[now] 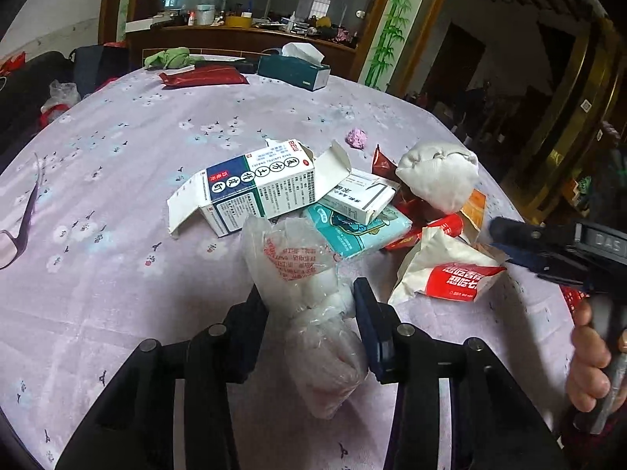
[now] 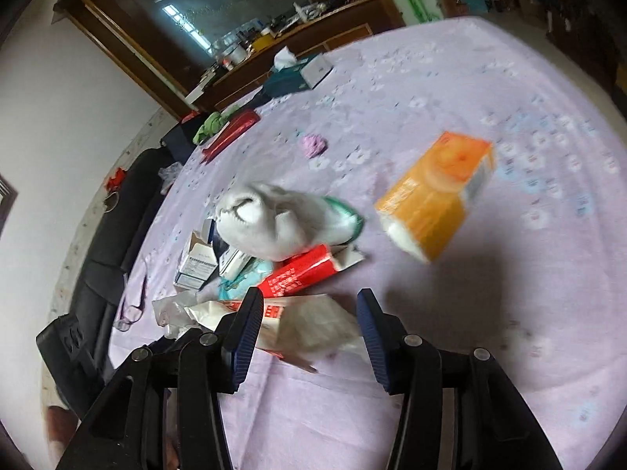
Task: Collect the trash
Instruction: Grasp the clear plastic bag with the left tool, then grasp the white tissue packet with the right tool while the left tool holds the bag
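Note:
My left gripper (image 1: 311, 313) is shut on a crumpled clear plastic bag (image 1: 294, 262) with red print, held just above the table. Beyond it lies a trash pile: an opened white medicine carton (image 1: 258, 184), a small white box (image 1: 360, 196), a teal tissue pack (image 1: 352, 235), a white cloth bundle (image 1: 439, 176) and a white-and-red wrapper (image 1: 450, 270). My right gripper (image 2: 309, 309) is open, its fingers either side of that wrapper (image 2: 313, 321). An orange box (image 2: 435, 192) is blurred, with a shadow under it. The bundle (image 2: 262, 227) shows here too.
A round table with a purple flowered cloth (image 1: 117, 137) holds a pink paper ball (image 1: 357, 138), a teal tissue box (image 1: 294, 70), a red packet (image 1: 203, 76), a green cloth (image 1: 168, 58) and glasses (image 1: 19, 227). A person's hand (image 1: 591, 360) holds the right gripper. A wooden sideboard stands behind.

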Motion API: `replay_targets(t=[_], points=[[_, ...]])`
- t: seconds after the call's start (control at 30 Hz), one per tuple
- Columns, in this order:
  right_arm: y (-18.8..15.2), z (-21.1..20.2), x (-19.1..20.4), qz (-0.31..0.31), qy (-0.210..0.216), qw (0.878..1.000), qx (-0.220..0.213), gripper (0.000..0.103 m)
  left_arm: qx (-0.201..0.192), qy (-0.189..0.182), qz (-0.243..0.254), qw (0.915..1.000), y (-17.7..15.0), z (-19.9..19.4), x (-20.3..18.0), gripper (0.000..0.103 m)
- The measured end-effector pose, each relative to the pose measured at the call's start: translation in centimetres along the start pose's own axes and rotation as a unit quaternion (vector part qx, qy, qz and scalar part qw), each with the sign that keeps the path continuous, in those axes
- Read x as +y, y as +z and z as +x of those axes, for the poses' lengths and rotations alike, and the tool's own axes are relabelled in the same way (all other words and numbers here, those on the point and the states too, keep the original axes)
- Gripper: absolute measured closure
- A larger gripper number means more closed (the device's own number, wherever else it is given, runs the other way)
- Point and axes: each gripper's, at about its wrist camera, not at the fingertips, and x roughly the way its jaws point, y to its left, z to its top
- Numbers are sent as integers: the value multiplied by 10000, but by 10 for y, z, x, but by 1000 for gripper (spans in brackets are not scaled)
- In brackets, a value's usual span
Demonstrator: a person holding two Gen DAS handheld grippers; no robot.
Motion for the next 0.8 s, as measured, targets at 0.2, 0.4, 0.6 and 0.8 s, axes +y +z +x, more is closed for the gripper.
replay_targets(t=[0.2, 0.4, 0.6, 0.8], points=[[-31, -1, 25, -466, 537, 9960, 537, 44, -197, 83, -92, 9997, -1, -6, 3, 61], [-44, -11, 49, -1564, -49, 9874, 242, 39, -460, 231, -321, 9982, 0, -13, 10, 61], [-50, 7, 69, -2348, -201, 9712, 346, 33, -550, 300, -441, 9971, 0, -15, 14, 61], [-65, 37, 79, -2853, -442, 9552, 650, 33, -704, 498, -331, 9957, -1, -18, 9, 61]])
